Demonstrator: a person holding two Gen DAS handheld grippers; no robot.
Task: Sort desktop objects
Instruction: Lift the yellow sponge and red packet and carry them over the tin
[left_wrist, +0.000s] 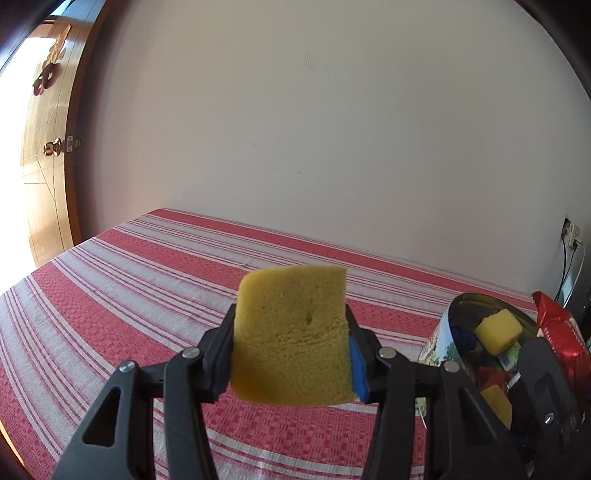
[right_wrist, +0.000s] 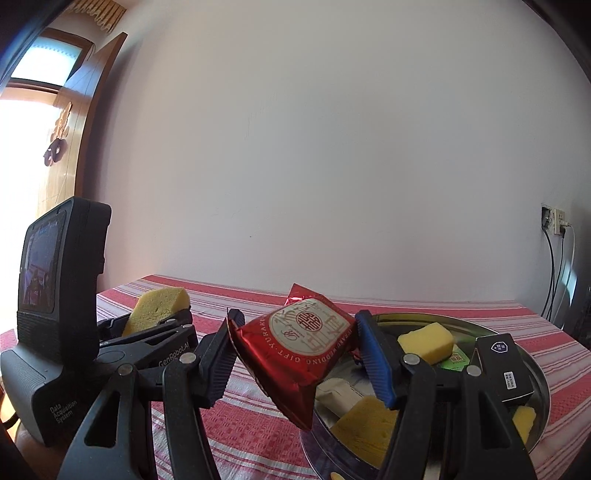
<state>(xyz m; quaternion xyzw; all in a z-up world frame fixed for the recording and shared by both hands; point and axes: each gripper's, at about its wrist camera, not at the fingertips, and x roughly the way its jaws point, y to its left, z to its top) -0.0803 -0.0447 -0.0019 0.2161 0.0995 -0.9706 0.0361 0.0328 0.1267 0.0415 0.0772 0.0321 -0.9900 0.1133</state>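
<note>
My left gripper (left_wrist: 291, 339) clamps a yellow sponge (left_wrist: 291, 334) above the striped worktop (left_wrist: 147, 288), left of the tin (right_wrist: 517, 435). My right gripper (right_wrist: 295, 350) pinches a red packet (right_wrist: 299, 343) over the tin's left rim. Inside the tin lie sponge pieces (right_wrist: 426, 341) and a black box (right_wrist: 504, 362).

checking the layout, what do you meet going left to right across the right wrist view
left gripper's black camera unit → yellow sponge held in the left gripper → red foil packet in the right gripper's jaws → yellow sponge block in the round tin → black box
</note>
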